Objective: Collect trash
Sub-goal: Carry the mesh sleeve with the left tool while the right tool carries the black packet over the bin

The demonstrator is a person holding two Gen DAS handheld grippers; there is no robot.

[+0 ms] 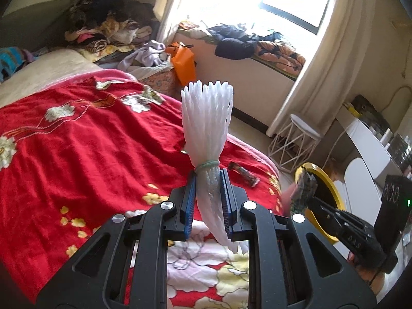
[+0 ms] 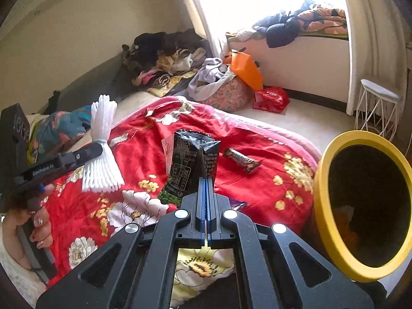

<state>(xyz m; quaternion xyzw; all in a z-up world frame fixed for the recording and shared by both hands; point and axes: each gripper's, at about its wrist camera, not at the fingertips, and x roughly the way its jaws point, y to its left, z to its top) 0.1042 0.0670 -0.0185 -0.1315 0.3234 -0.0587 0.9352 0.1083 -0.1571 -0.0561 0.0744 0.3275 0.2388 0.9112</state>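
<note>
My left gripper [image 1: 208, 177] is shut on a white foam fruit net [image 1: 206, 118] tied with a green band, held upright above the red bed. It also shows in the right wrist view [image 2: 101, 152]. My right gripper [image 2: 206, 180] is shut on a black snack wrapper [image 2: 191, 162], held above the bed beside the yellow-rimmed bin [image 2: 324, 206]. In the left wrist view the right gripper [image 1: 305, 193] holds the wrapper at the bin's rim [image 1: 332, 188]. A dark candy bar wrapper [image 2: 241, 160] lies on the bedspread [image 1: 246, 173].
The red flowered bedspread [image 2: 257, 188] covers the bed. Piles of clothes [image 2: 167, 59] lie at the bed's far end. An orange bag [image 2: 246, 70], a red bag [image 2: 271, 97] and a white wire stool [image 2: 377, 108] stand on the floor near the window.
</note>
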